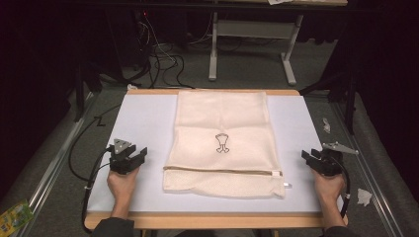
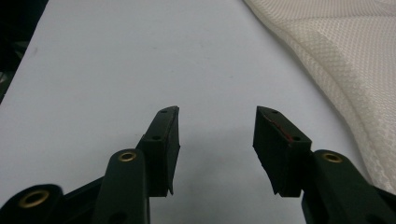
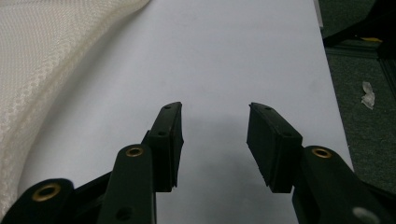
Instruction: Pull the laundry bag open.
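Cream mesh makes up the bag (image 1: 223, 143), a flat rectangle at the centre of the high view on the white mat (image 1: 143, 118). Its near end shows a zip (image 1: 222, 171) running straight across, with a coarser-woven band below it and a small pull tab at the lower right corner. Further up, mid-panel, sits a small dark outline logo (image 1: 222, 142). At lower left the left gripper (image 1: 136, 157) rests on the mat with jaws apart and nothing between them; at lower right the right gripper (image 1: 307, 159) does likewise. Both lie near the bag's near corners, not touching it. In the gripper views the weave (image 2: 345, 56) reads as fine honeycomb.
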Available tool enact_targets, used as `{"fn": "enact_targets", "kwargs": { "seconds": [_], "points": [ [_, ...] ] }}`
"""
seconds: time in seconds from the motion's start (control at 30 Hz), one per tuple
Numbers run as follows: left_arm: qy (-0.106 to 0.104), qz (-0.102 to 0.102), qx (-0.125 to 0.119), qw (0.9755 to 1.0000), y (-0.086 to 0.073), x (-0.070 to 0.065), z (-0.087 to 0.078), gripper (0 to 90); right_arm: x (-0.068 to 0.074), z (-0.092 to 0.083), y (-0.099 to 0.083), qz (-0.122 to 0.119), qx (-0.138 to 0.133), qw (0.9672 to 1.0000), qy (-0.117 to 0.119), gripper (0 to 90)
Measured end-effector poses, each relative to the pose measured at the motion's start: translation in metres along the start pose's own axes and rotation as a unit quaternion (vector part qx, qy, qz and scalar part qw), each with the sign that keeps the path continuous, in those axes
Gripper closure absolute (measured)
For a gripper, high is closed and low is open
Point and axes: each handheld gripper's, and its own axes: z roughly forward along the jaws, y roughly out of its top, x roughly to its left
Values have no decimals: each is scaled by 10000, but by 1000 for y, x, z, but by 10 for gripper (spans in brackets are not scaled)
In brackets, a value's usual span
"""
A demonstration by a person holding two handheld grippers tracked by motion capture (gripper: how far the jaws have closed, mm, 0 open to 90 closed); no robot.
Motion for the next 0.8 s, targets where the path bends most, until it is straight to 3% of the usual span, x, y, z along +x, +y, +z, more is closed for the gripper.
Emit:
{"fn": "enact_targets", "kwargs": {
  "seconds": [0.13, 0.2, 0.3, 0.57, 0.8],
  "points": [
    [-68, -43, 3, 10000, -1, -1, 3, 508, 0, 1, -3, 77, -27, 10000, 47, 547],
    [-106, -39, 0, 9999, -2, -2, 4, 505, 2, 1, -3, 19, -23, 10000, 29, 539],
    [-97, -33, 29, 9999, -4, -4, 6, 504, 7, 2, -3, -298, 0, 9996, -24, 535],
    [-106, 0, -11, 9999, -5, -5, 5, 484, 11, 0, -6, -476, -147, 9987, -63, 503],
    [-126, 21, -40, 9999, -6, -5, 5, 482, 9, -1, -6, -305, -168, 9994, 14, 494]
  ]
}}
